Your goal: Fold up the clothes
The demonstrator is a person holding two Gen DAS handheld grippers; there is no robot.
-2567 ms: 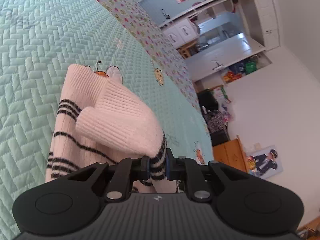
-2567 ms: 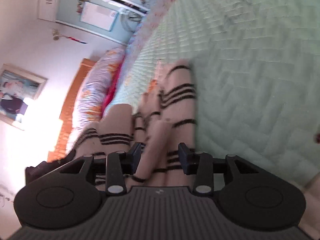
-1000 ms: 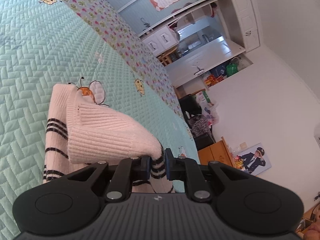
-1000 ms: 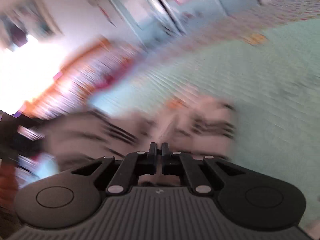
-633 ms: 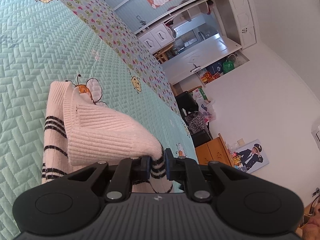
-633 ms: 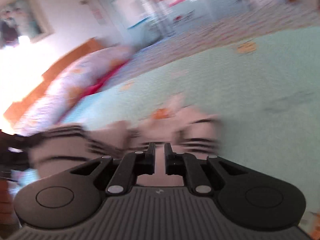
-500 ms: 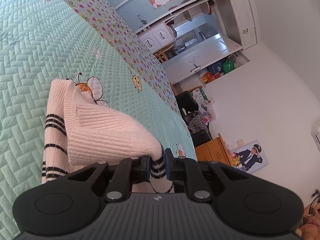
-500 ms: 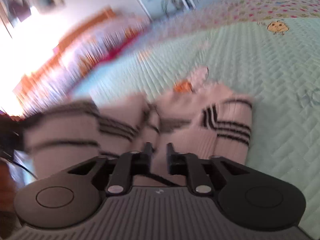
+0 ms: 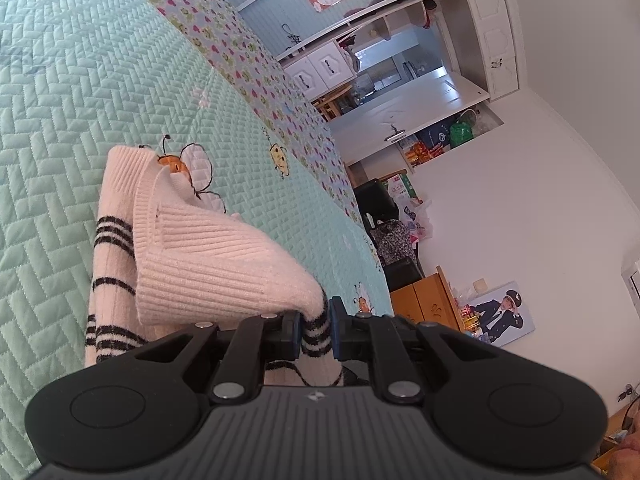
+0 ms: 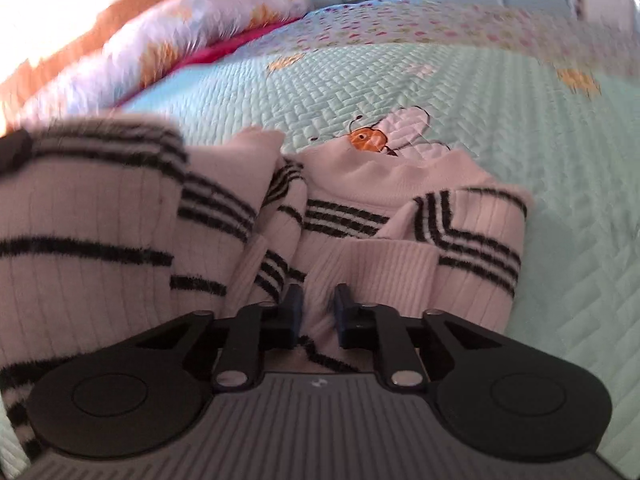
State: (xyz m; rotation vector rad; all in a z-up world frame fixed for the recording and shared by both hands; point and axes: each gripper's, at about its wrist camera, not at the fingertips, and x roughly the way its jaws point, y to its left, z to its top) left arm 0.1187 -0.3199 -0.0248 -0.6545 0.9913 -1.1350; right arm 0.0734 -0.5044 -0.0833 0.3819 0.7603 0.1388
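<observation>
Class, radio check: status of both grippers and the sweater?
Left gripper shut on sweater. Right gripper pinching a sweater fold. Sweater bunched on quilt. Nothing blocking.

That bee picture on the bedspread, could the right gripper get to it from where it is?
Probably not directly. The bee picture lies just beyond the striped sweater, which is heaped between it and the right gripper, whose jaws are closed on a fold of that sweater. It would need to let go first.

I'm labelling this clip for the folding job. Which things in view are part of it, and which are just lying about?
Part of the job:
- striped sweater
- left tool, shut on the sweater
- right tool, fabric between its fingers
- quilted bedspread beneath

Just lying about:
- pillow
- framed picture
- white cabinets
</observation>
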